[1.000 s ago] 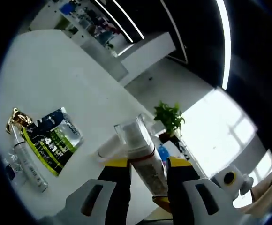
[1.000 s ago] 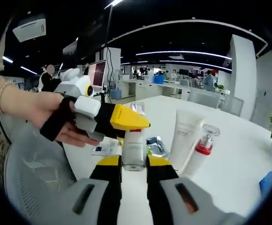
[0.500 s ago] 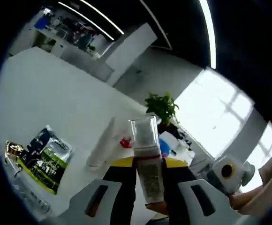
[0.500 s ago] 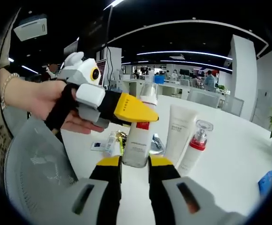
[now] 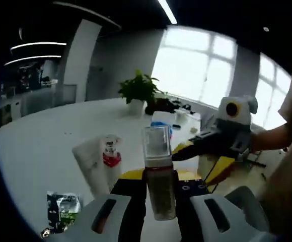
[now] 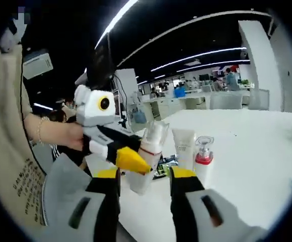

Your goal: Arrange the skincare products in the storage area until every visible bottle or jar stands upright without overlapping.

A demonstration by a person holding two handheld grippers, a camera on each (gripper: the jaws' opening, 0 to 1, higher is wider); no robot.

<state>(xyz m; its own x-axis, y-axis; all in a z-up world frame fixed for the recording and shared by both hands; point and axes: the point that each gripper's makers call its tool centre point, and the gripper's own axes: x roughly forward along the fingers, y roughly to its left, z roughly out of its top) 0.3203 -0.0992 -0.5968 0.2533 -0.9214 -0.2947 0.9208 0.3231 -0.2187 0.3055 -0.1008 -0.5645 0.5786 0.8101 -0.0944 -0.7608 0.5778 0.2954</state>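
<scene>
My left gripper [image 5: 159,177] is shut on a pale pump bottle [image 5: 158,184] with a clear cap, which stands upright in the left gripper view. In the right gripper view the left gripper [image 6: 134,162] comes in from the left, holding the same bottle [image 6: 147,160] tilted above the table. My right gripper [image 6: 146,176] is open, its jaws spread on either side of the bottle's lower end without touching it. It also shows as the right gripper [image 5: 202,157] beside the bottle. A white tube [image 6: 185,146] and a red-collared bottle [image 6: 203,157] stand upright behind.
On the white table [image 5: 35,151] a green-and-black sachet [image 5: 63,206] lies flat near the white tube [image 5: 88,164] and the red-collared bottle [image 5: 111,155]. A potted plant [image 5: 138,89] stands at the far end. A person's hand and sleeve hold each gripper.
My right gripper's jaws have spread and let go of the pump bottle. The left gripper keeps hold of it, and both views have swung round.
</scene>
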